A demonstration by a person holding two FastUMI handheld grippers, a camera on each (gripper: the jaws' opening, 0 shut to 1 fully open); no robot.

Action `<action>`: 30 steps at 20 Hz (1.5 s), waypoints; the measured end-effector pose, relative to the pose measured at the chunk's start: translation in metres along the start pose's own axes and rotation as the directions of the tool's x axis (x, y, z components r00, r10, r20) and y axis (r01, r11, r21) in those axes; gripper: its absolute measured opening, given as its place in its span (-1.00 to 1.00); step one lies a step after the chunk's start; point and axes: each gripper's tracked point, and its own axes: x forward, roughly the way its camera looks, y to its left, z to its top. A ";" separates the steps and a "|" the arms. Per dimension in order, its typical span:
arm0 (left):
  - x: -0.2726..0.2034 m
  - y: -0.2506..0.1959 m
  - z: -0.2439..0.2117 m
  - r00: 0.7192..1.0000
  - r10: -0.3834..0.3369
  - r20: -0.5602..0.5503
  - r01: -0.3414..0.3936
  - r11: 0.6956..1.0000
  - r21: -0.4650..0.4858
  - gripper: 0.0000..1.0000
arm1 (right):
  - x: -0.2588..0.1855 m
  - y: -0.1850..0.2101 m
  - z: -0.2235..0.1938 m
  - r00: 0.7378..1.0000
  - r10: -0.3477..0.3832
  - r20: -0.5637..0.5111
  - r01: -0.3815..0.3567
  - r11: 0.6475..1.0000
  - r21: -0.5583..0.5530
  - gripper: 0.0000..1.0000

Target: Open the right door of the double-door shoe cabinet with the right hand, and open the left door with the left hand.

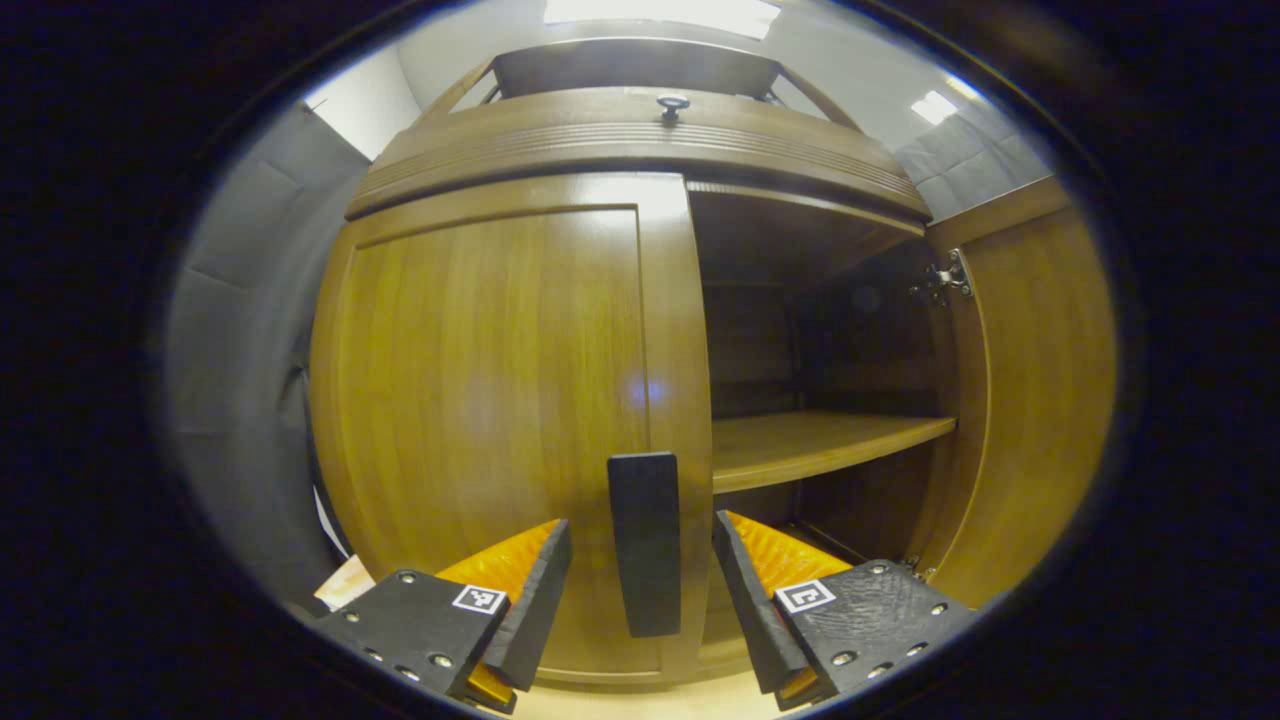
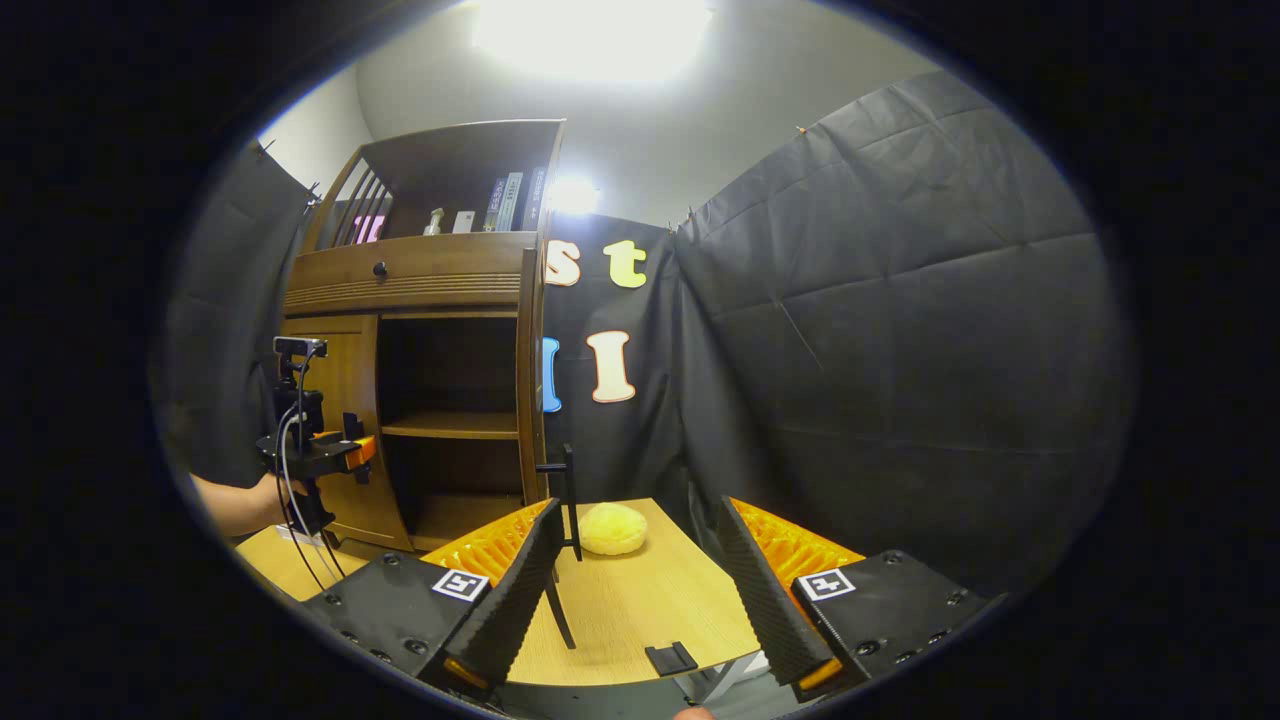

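- In the left gripper view, the left gripper [image 1: 640, 600] points straight at the closed left door [image 1: 500, 420], its fingers spread wide on either side of the black handle [image 1: 645, 540] without touching it.
- The right door [image 1: 1030, 400] stands swung open, baring a shelf [image 1: 820, 445] inside the shoe cabinet [image 1: 640, 140].
- In the right gripper view, the right gripper [image 2: 640, 590] hangs open over the worktop [image 2: 640, 610], set back from the cabinet.
- A yellow round thing [image 2: 612, 528], perhaps a sponge, lies on the worktop.
- A hand [image 2: 245, 505] holds the left gripper level at the left door.
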 end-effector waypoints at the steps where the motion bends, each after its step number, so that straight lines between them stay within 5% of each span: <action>1: 0.000 0.006 0.001 0.999 0.040 0.011 -0.040 0.999 0.000 0.65 | 0.000 0.001 0.000 1.000 0.004 -0.002 -0.004 1.000 0.001 0.92; 3: 0.002 0.008 0.000 0.999 0.053 0.005 -0.053 0.998 -0.013 -0.27 | 0.002 0.005 -0.001 1.000 0.013 -0.005 -0.013 1.000 0.003 0.92; 7: 0.002 0.004 -0.003 0.998 0.044 -0.035 -0.046 0.998 -0.038 -0.59 | 0.010 0.017 -0.001 0.999 0.043 -0.007 -0.043 0.999 0.005 0.92; 12: -0.015 0.008 -0.004 0.996 0.076 -0.046 -0.078 0.995 -0.060 -0.71 | 0.015 0.036 0.002 0.995 0.095 0.009 -0.095 0.995 -0.013 0.87; 30: -0.142 0.050 0.000 0.996 0.073 -0.043 -0.078 0.990 -0.118 -0.66 | 0.035 0.117 0.007 0.953 0.298 0.048 -0.299 0.954 0.026 0.89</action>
